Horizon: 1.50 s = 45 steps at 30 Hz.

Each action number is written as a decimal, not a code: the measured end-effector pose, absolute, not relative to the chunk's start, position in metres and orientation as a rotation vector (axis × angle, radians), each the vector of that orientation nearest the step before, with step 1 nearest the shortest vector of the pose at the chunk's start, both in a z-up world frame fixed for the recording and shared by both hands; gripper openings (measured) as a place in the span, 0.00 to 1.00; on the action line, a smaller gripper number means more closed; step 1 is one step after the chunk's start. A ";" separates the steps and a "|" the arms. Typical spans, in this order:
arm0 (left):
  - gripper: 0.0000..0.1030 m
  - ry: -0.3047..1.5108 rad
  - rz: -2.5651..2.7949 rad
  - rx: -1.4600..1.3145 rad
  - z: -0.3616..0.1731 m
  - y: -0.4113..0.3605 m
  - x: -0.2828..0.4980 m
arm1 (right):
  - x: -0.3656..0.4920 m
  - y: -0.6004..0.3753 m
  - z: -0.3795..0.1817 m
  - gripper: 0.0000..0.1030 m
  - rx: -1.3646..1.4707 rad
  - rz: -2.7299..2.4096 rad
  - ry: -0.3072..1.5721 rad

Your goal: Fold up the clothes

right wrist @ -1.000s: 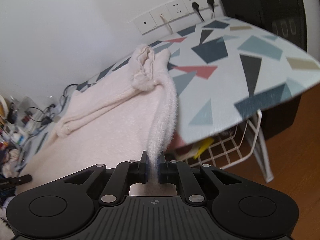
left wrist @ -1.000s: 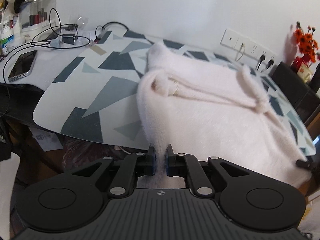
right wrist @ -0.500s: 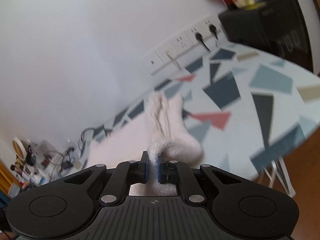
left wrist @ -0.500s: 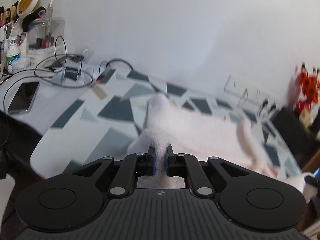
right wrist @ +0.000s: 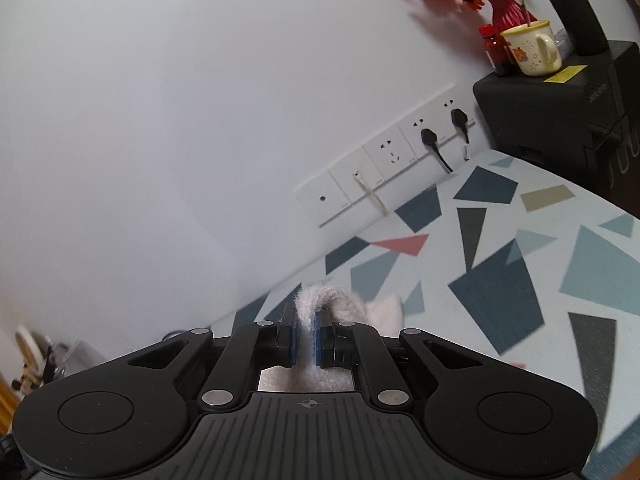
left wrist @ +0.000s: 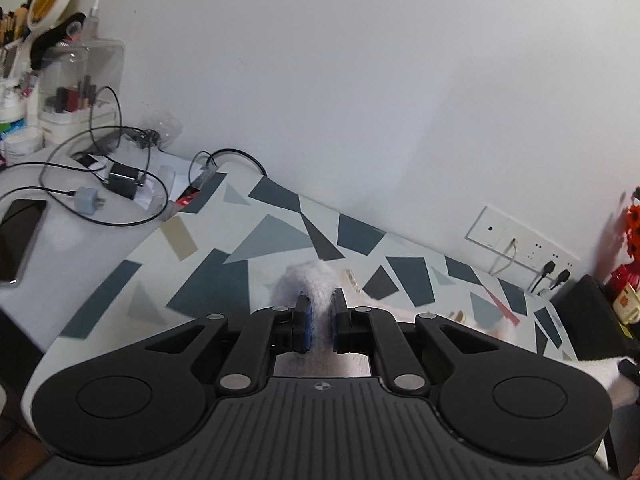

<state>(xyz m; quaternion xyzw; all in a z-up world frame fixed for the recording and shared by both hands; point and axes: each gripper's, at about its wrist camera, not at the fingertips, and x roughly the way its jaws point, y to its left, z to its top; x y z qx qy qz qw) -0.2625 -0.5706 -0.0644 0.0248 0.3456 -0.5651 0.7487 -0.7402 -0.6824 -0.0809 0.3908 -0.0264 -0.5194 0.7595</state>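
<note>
Over the patterned table [left wrist: 256, 276], the fluffy white garment [left wrist: 310, 280] hangs pinched in my left gripper [left wrist: 320, 322] and right gripper [right wrist: 306, 336], both clamped tight. The slack middle could bunch there; a thin pinch might slip out.

Pale pink garment [left wrist: 308, 276], geometric-print tabletop [right wrist: 500, 248]

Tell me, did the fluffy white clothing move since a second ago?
Yes. The fluffy white clothing, pinched by both the left gripper and right gripper, has been carried up and toward the wall, nearer the wall sockets.
</note>
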 end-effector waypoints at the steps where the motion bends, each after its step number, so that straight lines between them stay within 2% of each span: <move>1: 0.09 0.768 -1.234 0.049 -0.067 -0.579 -0.259 | -0.738 -0.690 -0.082 0.07 0.858 -1.138 -0.059; 14: 0.09 0.908 -1.225 0.110 -0.119 -0.702 -0.224 | -0.695 -0.806 -0.113 0.07 0.895 -1.245 0.035; 20: 0.10 0.976 -1.223 0.233 -0.176 -0.752 -0.220 | -0.685 -0.854 -0.165 0.07 0.988 -1.338 0.139; 24: 0.14 0.980 -1.246 0.234 -0.187 -0.754 -0.217 | -0.676 -0.864 -0.191 0.09 1.015 -1.343 0.197; 25: 0.17 0.986 -1.257 0.231 -0.187 -0.754 -0.214 | -0.674 -0.864 -0.194 0.13 1.016 -1.342 0.209; 26: 0.18 1.008 -1.268 0.231 -0.186 -0.753 -0.210 | -0.674 -0.864 -0.193 0.21 1.024 -1.342 0.212; 28: 0.29 1.065 -1.296 0.229 -0.178 -0.753 -0.199 | -0.676 -0.860 -0.185 0.31 1.038 -1.343 0.182; 29: 0.29 1.082 -1.309 0.232 -0.172 -0.751 -0.194 | -0.678 -0.854 -0.178 0.37 1.033 -1.353 0.149; 31: 0.32 1.002 -1.333 0.271 -0.152 -0.744 -0.194 | -0.684 -0.841 -0.161 0.52 0.994 -1.393 0.095; 33: 0.41 0.918 -1.347 0.281 -0.133 -0.736 -0.194 | -0.690 -0.829 -0.147 0.53 0.967 -1.395 0.057; 36: 0.42 0.906 -1.366 0.251 -0.117 -0.724 -0.194 | -0.689 -0.815 -0.133 0.52 0.957 -1.392 0.051; 41: 0.42 0.934 -1.464 0.357 -0.115 -0.694 -0.228 | -0.677 -0.790 -0.122 0.52 0.944 -1.363 0.082; 45: 0.42 1.025 -1.553 0.465 -0.133 -0.672 -0.260 | -0.636 -0.772 -0.132 0.54 0.860 -1.270 0.286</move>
